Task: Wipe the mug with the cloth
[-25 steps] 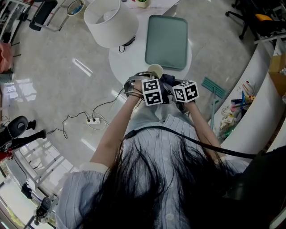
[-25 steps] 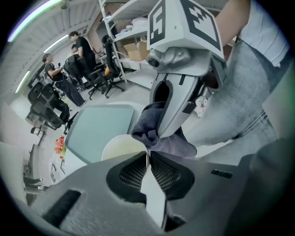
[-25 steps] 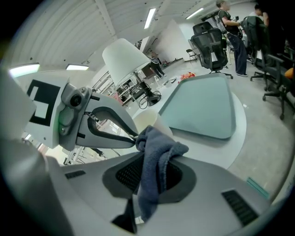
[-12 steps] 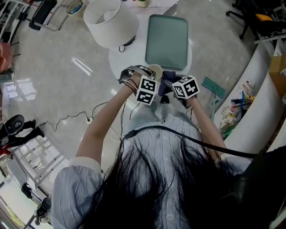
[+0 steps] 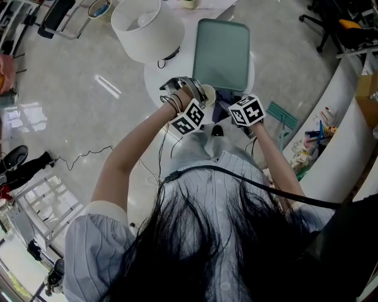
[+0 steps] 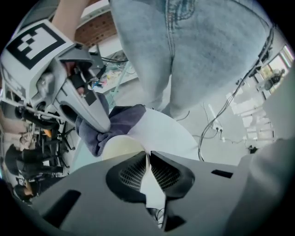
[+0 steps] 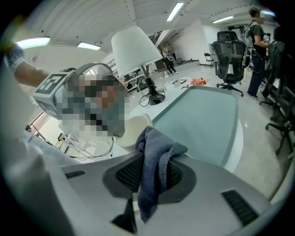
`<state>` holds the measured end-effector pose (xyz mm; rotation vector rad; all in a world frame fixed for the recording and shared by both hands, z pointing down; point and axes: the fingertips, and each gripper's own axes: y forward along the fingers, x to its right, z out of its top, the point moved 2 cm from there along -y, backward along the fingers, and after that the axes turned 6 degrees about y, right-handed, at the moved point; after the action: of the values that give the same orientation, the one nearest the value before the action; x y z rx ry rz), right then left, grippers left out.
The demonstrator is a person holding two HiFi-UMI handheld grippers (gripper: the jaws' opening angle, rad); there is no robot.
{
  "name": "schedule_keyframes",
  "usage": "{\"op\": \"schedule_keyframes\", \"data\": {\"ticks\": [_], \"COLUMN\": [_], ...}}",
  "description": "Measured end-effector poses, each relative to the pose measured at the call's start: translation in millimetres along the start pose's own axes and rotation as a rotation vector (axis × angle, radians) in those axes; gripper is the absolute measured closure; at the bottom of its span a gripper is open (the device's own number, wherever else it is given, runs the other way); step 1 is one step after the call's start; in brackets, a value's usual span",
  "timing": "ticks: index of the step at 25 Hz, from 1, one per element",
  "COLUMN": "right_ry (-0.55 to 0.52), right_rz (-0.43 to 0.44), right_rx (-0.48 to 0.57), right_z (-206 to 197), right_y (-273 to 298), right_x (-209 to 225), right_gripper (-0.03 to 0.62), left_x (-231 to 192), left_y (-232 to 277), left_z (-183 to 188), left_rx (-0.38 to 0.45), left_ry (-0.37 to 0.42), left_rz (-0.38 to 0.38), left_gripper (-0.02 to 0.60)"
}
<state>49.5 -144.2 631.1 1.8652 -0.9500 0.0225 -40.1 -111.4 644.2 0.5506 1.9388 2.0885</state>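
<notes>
Glossy pale grey stone floor [image 5: 77, 100], round white table [image 5: 155, 81], white drum-shaded lamp [image 5: 144, 23], black swivel office chairs [image 7: 230, 50], long ceiling strip lights [image 7: 176, 11], curved white counter [image 5: 348, 118].

The head view looks steeply down onto the table [image 5: 177, 74]. The left tool [image 5: 201, 97]'s view faces the person's legs [image 6: 198, 50], the right tool [image 5: 227, 109]'s the lamp [image 7: 136, 48]; both closely share mug [image 6: 122, 146] and cloth [image 6: 113, 122].

The left gripper [image 6: 148, 159] has its jaws pinched on the thin near wall of a pale cream mug [image 6: 120, 148]. At the far left, the right gripper [image 6: 100, 123] holds a dark blue-grey cloth [image 6: 120, 119], bunched against the mug's far rim, over a round white table [image 6: 166, 136].
</notes>
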Motion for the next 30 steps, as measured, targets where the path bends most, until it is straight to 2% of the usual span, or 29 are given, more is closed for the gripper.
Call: {"op": "schedule_keyframes", "data": {"ticks": [3, 7, 9, 12, 15, 17, 20, 24, 26, 30], "right_ry": [-0.023, -0.035, -0.035, -0.030, -0.032, -0.030, -0.021, -0.005, 0.001, 0.011], "right_rz": [-0.007, -0.007, -0.007, -0.009, -0.010, -0.009, -0.009, -0.009, -0.007, -0.006], "right_rx": [-0.003, -0.011, -0.010, -0.007, -0.009, -0.010, -0.005, 0.004, 0.006, 0.010], "right_z": [3, 3, 3, 3, 3, 4, 5, 3, 1, 2], "right_y": [-1, 0, 0, -1, -1, -1, -1, -2, -2, -2], "right_x": [0, 1, 0, -1, -1, -2, -2, 0, 0, -1], "right_gripper": [0.513, 0.511, 0.511, 0.511, 0.513, 0.513, 0.511, 0.511, 0.513, 0.511], "left_x": [2, 3, 3, 2, -1, -3, -12, -27, -29, -29], "left_y": [1, 3, 2, 1, -7, -15, -32, -52, -55, -48], "left_z": [-2, -2, -3, -5, -8, -11, -14, -6, -1, 4], "left_rx": [-0.031, -0.040, -0.042, -0.026, 0.023, 0.066, 0.152, 0.326, 0.388, 0.404], "left_ry": [0.092, 0.138, 0.126, 0.042, -0.112, -0.248, -0.514, -0.883, -1.036, -1.268], "left_rz": [-0.004, -0.011, -0.011, 0.003, 0.019, 0.030, 0.082, 0.186, 0.210, 0.249], "left_gripper": [0.538, 0.538, 0.538, 0.538, 0.535, 0.526, 0.502, 0.502, 0.503, 0.503]}}
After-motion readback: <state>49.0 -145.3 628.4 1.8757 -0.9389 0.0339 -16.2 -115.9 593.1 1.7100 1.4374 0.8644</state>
